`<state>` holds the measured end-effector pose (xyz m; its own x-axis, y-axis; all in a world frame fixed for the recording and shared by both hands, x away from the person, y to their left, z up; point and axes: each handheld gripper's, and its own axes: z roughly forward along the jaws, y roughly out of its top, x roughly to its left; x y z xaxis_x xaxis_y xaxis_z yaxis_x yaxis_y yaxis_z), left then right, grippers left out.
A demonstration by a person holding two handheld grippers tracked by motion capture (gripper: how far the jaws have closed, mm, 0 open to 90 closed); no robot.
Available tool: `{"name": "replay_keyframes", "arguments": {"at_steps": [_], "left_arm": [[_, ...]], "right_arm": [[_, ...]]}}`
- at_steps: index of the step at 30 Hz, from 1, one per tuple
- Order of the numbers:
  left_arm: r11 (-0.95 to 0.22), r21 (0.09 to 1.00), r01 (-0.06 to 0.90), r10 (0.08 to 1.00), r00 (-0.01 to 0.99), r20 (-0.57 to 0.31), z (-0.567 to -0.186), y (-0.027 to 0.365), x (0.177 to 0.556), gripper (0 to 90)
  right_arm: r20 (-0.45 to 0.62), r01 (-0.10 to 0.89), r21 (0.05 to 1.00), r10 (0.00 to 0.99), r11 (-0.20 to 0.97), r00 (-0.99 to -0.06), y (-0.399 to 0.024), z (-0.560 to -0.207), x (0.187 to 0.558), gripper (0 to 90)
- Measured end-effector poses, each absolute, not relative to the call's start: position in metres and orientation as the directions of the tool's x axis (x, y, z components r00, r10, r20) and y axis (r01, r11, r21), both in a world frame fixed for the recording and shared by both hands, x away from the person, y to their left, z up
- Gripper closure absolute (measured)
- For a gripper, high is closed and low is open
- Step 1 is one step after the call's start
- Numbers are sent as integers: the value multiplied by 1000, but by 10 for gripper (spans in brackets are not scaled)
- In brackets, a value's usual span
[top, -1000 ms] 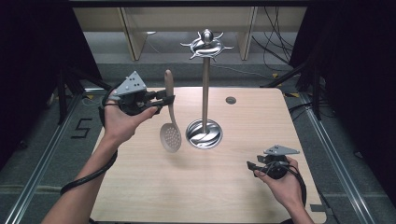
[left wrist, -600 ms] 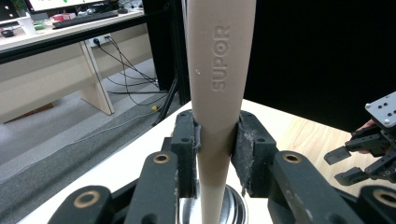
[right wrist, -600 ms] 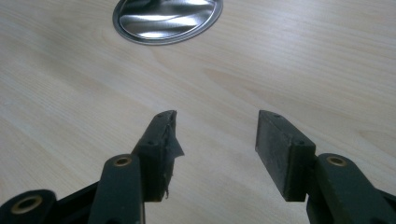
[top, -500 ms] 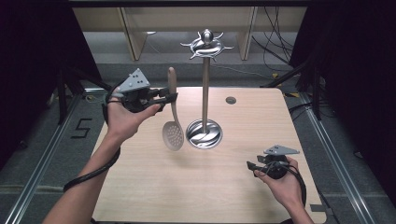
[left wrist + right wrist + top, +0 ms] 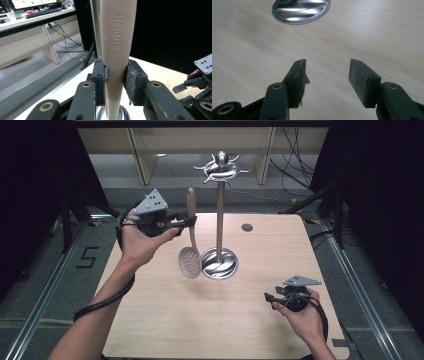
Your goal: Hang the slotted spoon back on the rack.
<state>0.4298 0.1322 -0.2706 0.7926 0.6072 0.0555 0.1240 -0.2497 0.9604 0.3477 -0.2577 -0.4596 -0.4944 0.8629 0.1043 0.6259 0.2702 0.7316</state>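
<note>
A beige slotted spoon (image 5: 190,262) hangs head down above the table, just left of a metal utensil stand. My left gripper (image 5: 188,223) is shut on its handle, which rises upright above the jaws. In the left gripper view the pads squeeze the "SUPOR" handle (image 5: 116,47) from both sides, with the stand's pole (image 5: 96,27) close behind it. The stand has a round base (image 5: 219,265), a tall pole (image 5: 220,215) and a ring of hooks (image 5: 220,169) on top. My right gripper (image 5: 270,297) rests low at the front right, open with nothing between its jaws (image 5: 327,71).
A small dark disc (image 5: 246,227) lies on the wooden table (image 5: 280,250) behind the stand. The stand's base (image 5: 301,10) lies ahead of the right gripper. Floor rails run along both sides of the table, and shelving stands behind it.
The left gripper has drifted slightly up and toward the stand's pole with the spoon. The right gripper has not moved.
</note>
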Motion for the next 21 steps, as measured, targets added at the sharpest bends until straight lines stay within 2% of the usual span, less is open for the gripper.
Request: {"name": "replay_keyframes", "arguments": {"at_steps": [21], "left_arm": [[-254, 956, 147, 622, 782, 45, -263, 121, 446, 704]], "right_arm": [[92, 628, 728, 867, 277, -489, -258, -459, 347, 480]]}}
